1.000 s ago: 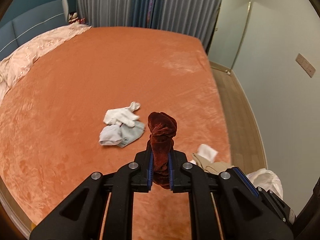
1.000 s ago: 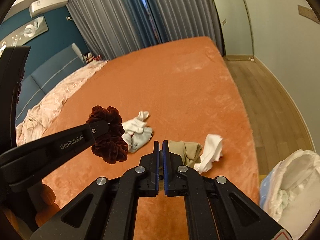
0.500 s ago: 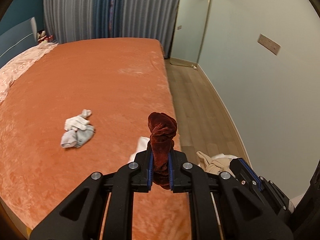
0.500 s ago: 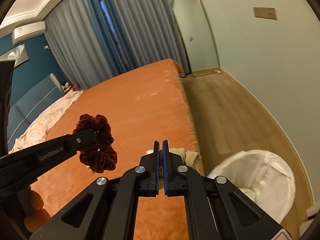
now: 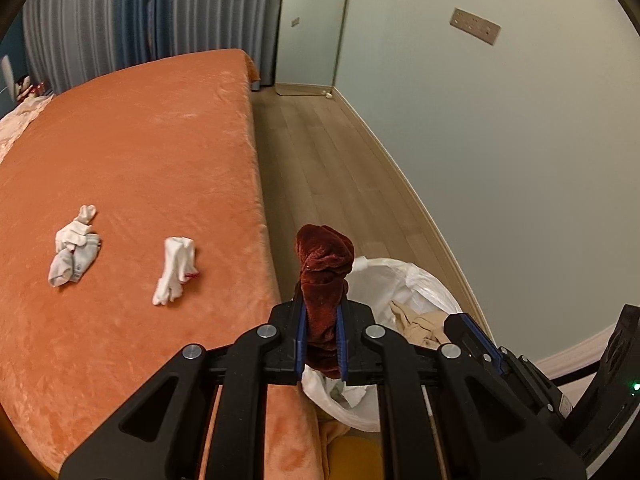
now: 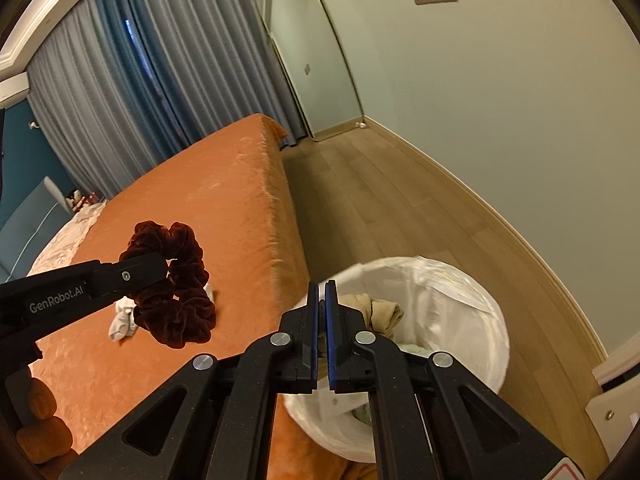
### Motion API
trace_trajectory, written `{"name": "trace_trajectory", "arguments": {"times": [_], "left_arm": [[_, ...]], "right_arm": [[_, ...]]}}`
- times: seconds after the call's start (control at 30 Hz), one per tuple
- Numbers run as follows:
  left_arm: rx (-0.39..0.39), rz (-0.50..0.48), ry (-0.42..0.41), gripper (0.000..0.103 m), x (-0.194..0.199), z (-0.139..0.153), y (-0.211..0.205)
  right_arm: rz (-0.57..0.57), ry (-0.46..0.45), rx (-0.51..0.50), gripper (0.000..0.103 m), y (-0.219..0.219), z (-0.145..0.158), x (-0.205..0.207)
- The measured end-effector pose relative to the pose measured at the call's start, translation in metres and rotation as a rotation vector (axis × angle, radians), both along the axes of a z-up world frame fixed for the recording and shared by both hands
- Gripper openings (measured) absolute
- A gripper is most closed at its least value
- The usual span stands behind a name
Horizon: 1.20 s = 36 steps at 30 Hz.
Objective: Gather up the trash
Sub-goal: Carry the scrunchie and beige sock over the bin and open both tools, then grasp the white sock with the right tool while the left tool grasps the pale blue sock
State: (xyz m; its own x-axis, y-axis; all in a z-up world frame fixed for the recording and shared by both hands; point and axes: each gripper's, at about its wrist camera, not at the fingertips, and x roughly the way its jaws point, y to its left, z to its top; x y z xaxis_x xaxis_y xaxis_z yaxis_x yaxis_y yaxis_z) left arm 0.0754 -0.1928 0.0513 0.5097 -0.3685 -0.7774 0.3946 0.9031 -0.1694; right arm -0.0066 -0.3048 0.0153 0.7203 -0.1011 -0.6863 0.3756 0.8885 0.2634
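Observation:
A dark red velvet scrunchie (image 5: 325, 264) stands pinched between the pads of my left gripper (image 5: 322, 300), by the bed's edge and just left of the bin; the right wrist view shows the scrunchie (image 6: 172, 284) hanging over the bed. My right gripper (image 6: 322, 292) is shut on a crumpled beige cloth (image 6: 384, 312), which bunches past its tips above the white-lined trash bin (image 6: 472, 312). In the left wrist view the beige cloth (image 5: 416, 320) hangs at the right gripper's tip (image 5: 460, 320) over the bin (image 5: 420, 280).
On the orange bed (image 5: 140, 140) lie a white sock (image 5: 176, 268) and a small heap of pale socks (image 5: 72, 252). A wooden floor strip (image 5: 340, 168) runs between bed and wall. Curtains and a mirror stand at the far end.
Both grippers have swung right from over the bed to the bin beside it, carrying the scrunchie and the beige cloth. The white sock stayed on the bed.

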Motion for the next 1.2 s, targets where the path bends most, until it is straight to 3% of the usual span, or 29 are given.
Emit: {"name": "trace_trajectory", "arguments": {"times": [0.37, 0.53, 0.57, 0.63, 0.7, 1.2], "left_arm": [[0.006, -0.069, 0.061, 0.012, -0.003, -0.034, -0.034], [0.002, -0.034, 0.089, 0.023, 0.003, -0.043, -0.031], [0.001, -0.028, 0.090, 0.024, 0.005, -0.043, -0.029], [0.005, -0.013, 0.091, 0.028, 0.007, -0.044, -0.024], [0.001, 0.000, 0.091, 0.028, 0.010, -0.044, -0.017], [-0.015, 0.121, 0.106, 0.028, 0.033, -0.049, 0.054]], "right_arm": [[-0.044, 0.048, 0.025, 0.004, -0.031, -0.029, -0.009], [-0.039, 0.053, 0.006, 0.010, -0.027, -0.029, -0.006], [-0.035, 0.054, 0.002, 0.011, -0.026, -0.029, -0.005], [-0.040, 0.052, -0.005, 0.024, -0.025, -0.027, -0.004], [-0.043, 0.044, -0.010, 0.031, -0.023, -0.024, -0.002], [0.083, 0.049, -0.031, 0.037, 0.039, -0.014, 0.029]]}}
